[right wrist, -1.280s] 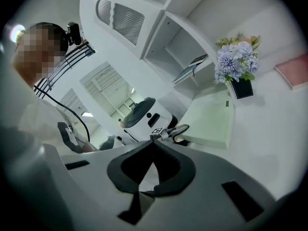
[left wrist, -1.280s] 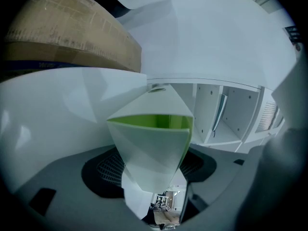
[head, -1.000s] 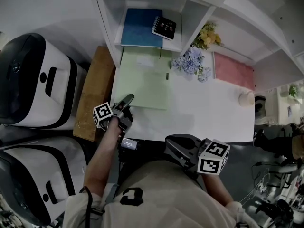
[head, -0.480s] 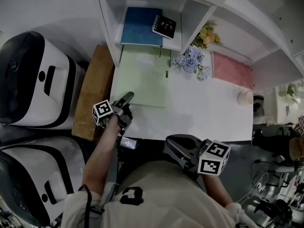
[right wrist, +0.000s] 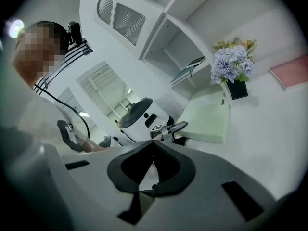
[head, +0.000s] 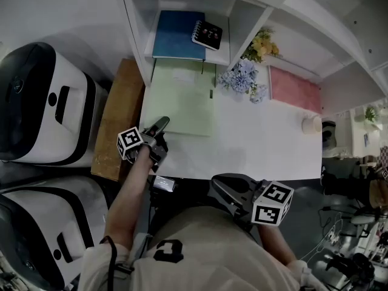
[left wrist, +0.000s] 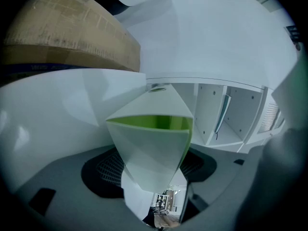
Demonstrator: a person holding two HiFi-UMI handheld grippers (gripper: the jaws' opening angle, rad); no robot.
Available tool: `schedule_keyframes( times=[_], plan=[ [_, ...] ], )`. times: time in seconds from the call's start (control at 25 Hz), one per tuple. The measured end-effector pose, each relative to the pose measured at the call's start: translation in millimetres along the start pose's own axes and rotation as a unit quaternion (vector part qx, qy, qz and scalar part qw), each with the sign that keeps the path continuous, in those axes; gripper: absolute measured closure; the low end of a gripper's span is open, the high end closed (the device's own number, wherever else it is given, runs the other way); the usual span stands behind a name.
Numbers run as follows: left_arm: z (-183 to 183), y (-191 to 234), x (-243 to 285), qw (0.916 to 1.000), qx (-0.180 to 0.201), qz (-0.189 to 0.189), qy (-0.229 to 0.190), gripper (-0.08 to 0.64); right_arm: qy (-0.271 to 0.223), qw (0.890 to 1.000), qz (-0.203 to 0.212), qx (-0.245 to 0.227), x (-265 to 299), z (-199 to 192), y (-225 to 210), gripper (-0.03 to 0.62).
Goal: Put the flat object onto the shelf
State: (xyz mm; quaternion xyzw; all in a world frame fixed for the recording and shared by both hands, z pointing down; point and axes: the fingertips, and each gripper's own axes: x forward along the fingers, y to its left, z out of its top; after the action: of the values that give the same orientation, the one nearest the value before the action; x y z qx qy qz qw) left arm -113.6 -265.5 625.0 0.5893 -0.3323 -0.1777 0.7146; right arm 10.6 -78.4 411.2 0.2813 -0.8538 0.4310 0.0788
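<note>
1. Overhead, in the head view, the green folder (head: 182, 99) is seen lying flat on the white desk (head: 267, 144), its far edge close to the foot of the shelf (head: 242, 26). A blue book (head: 177, 35) and a spiral notebook (head: 208, 34) are already lodged in a compartment above. The left gripper (head: 161, 126) is set at the folder's near left corner. The right gripper (head: 219, 183) is held low by the person's body, well apart from the folder.
2. From the left gripper view, the folder's corner is shown wedged between the jaws. They are spread fairly wide and appear to be pressed against its two sides, so a grip on the folder is judged to be in place. A brown cardboard slab (left wrist: 72, 37) is glimpsed at upper left.
3. From the right gripper view, that gripper's jaws are seen brought together with nothing between them. The folder is pictured resting on the desk beside a vase of flowers (right wrist: 231, 64), with a pink book (right wrist: 291, 71) lying farther along.
4. Progress is judged early: the folder is seized but not yet lifted. The raising and the sliding into a shelf compartment are left to be done.
</note>
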Motion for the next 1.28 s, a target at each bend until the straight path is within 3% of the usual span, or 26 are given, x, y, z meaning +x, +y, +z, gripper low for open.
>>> schedule_keyframes(
  times=[1.28],
  plan=[
    [11.6,-3.5,14.0,0.9999,0.001,0.008,-0.012,0.230,-0.007,1.000,-0.005,0.007,-6.8,-4.5,-3.3,0.571]
  ],
)
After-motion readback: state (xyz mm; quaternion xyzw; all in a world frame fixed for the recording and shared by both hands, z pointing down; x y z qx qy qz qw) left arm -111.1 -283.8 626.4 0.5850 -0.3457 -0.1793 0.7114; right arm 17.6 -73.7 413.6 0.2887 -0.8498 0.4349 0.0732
